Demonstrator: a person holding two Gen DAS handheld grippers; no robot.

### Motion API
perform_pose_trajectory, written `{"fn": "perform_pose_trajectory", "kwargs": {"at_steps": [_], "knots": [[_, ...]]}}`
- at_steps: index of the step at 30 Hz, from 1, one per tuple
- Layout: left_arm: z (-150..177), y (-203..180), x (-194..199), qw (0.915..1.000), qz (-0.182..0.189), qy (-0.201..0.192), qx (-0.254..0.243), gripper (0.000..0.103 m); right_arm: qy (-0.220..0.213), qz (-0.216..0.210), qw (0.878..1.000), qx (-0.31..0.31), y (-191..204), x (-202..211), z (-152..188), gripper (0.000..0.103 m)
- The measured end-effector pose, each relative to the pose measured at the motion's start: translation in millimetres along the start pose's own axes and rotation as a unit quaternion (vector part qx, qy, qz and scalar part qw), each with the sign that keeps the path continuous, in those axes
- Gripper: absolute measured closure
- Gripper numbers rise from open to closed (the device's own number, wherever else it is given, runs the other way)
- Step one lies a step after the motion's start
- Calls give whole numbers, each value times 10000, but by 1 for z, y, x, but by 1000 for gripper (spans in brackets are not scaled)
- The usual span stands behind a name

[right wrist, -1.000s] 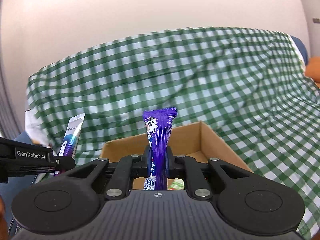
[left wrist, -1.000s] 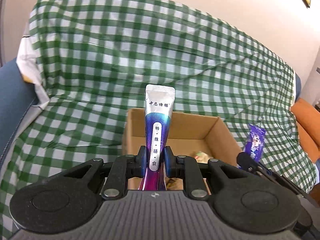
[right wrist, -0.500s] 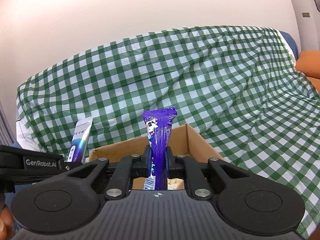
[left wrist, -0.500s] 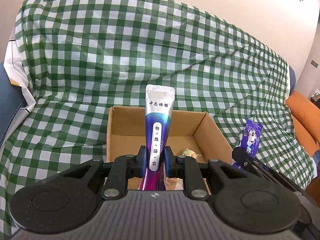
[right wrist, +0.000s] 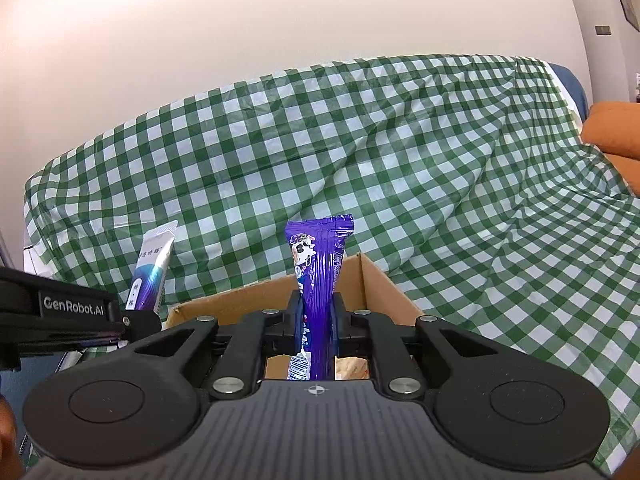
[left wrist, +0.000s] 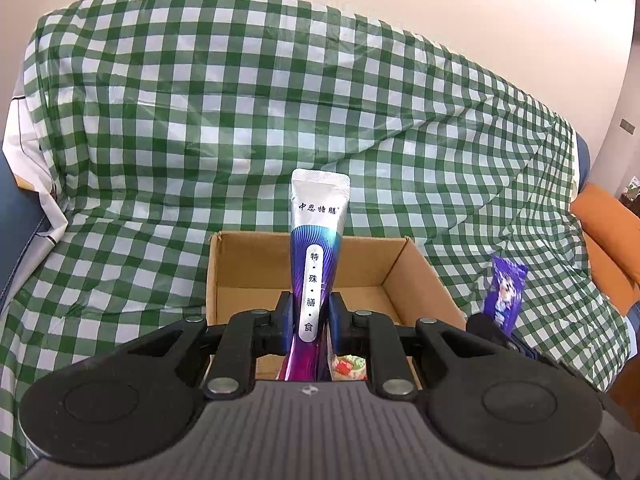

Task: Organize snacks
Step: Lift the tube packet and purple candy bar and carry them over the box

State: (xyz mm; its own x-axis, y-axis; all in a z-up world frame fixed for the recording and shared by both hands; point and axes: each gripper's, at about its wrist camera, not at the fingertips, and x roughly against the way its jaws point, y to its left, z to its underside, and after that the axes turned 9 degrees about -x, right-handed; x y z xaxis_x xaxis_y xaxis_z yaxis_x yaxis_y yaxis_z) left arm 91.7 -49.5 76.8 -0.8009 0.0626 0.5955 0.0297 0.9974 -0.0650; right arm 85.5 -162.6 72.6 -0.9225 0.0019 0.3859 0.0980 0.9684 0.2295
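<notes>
Left tongs (left wrist: 308, 320): clamped on a silver-topped sachet (left wrist: 318, 252), standing upright, its lower body blue shading to magenta, with a white label strip of Chinese characters. Right tongs (right wrist: 316, 322): clamped on a purple wrapper (right wrist: 318, 264), upright, crimped at the top, with a cartoon cow printed near the upper end and a barcode at its lower end.

Cardboard box (left wrist: 248, 264): open-topped, directly beyond both pairs of tongs, resting on the sofa under a green-and-white checked cloth (left wrist: 240, 120). Both packets are held above the box's near side.

Left wrist view only: a packet with red and green print (left wrist: 348, 364) lies in the box; the purple wrapper appears off to the right.

Right wrist view only: a pale snack (right wrist: 352, 366) in the box; the sachet appears at left, above an arm marked GenRobot.AI (right wrist: 72, 304).

Far right: orange cushion (right wrist: 612, 128).
</notes>
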Motion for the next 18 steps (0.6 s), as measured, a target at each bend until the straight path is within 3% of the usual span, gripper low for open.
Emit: {"fn": "perform_pose_trajectory", "kwargs": {"at_steps": [18], "knots": [[-26,-18,-11,9991,214,-269,-264,84,-83,121,9999,65,0,0,0,90]]}}
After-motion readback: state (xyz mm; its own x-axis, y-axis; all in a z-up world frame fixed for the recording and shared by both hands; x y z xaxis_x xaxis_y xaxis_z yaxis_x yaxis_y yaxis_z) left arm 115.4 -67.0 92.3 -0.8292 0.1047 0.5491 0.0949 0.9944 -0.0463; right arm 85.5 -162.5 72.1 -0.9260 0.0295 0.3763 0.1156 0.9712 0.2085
